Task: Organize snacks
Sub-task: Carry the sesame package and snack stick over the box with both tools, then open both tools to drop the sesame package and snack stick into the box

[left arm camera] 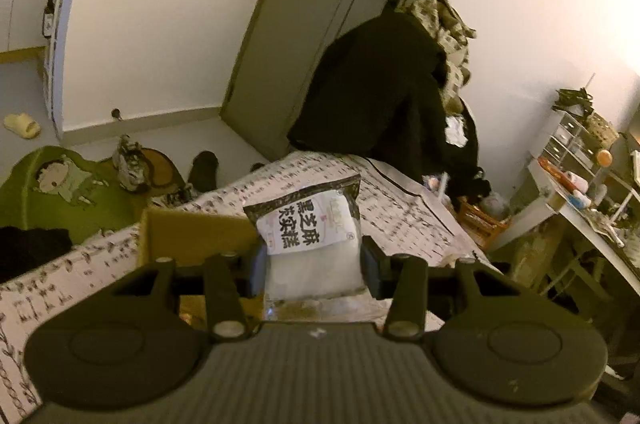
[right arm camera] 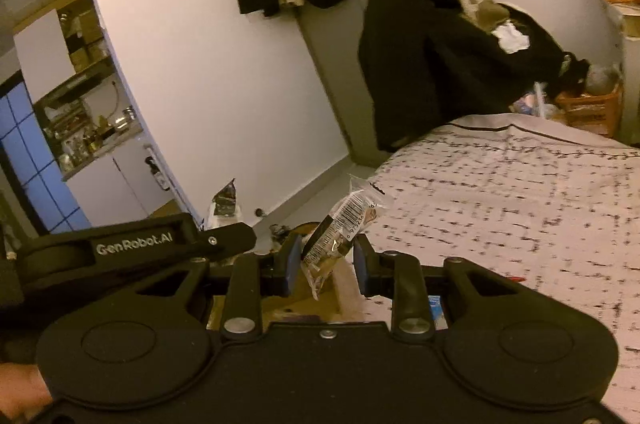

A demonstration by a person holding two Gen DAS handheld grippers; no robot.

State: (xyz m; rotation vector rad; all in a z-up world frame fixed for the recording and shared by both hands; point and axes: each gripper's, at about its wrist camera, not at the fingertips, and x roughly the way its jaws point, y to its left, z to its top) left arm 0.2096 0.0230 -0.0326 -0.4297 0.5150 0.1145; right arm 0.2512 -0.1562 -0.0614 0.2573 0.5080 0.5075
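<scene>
The left claw [left arm camera: 313, 266] squeezes a white bag [left arm camera: 308, 232] standing tall, and the right claw [right arm camera: 327, 264] pinches a long wrapper [right arm camera: 340, 230] leaning top-right, above the box [left arm camera: 192, 236].

White label on black-edged snack bag [left arm camera: 308, 224]: Chinese "黑芝麻", second column unclear. Left gripper arm [right arm camera: 136, 244]: "GenRobot.AI". Small wrapper [right arm camera: 340, 228]: barcode, digits partly legible "6 973236".

Dim, warm yellowish indoor light fills both views, and the plain white wall [left arm camera: 160, 24] takes on a cream tint. Fisheye bending curves the grey door frame [left arm camera: 256, 36] beside that wall, with dark corners at the edges. The black-patterned bedspread [right arm camera: 520, 192] smears with motion blur.
</scene>
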